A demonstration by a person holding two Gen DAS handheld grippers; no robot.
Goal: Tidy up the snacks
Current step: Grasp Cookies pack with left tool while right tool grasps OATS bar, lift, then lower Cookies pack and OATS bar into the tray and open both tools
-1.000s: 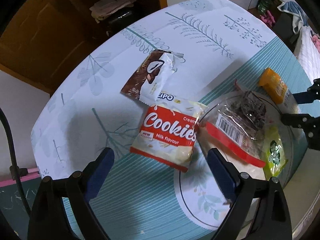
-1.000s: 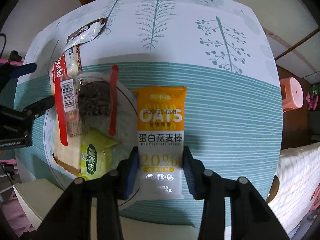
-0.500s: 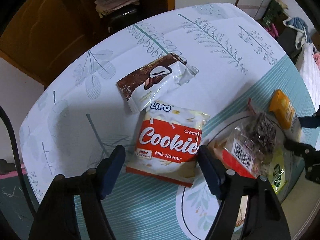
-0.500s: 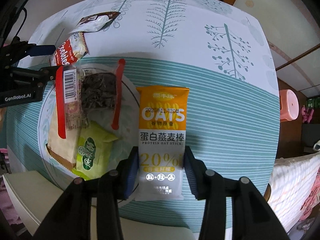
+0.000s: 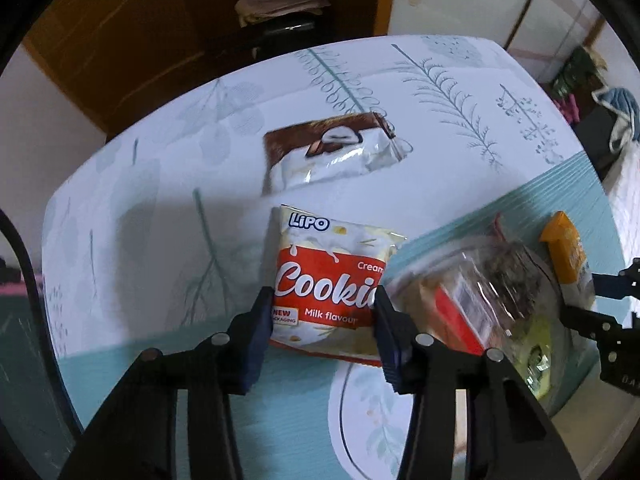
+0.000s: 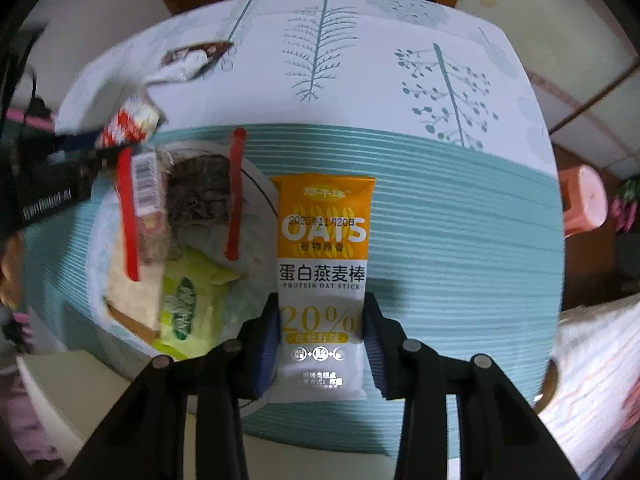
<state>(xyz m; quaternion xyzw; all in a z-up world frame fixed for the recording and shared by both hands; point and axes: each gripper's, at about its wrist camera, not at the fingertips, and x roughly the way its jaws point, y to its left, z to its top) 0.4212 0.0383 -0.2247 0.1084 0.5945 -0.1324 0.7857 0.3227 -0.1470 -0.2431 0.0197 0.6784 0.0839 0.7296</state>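
the lipo cookies bag (image 5: 332,280), lying flat on the tablecloth (image 5: 160,208) beside the plate (image 5: 360,412), looks light, puffy and crushable; the left gripper (image 5: 323,330) is closing on its lower sides, logo end pointing away. the slim oat stick (image 6: 323,264), stiffer and slick, lies lengthwise, pinched at its lower end by the right gripper (image 6: 320,330).

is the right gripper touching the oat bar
Touching. In the right wrist view the right gripper has both blue pads pressed against the sides of the oat bar, with no gap at either edge.
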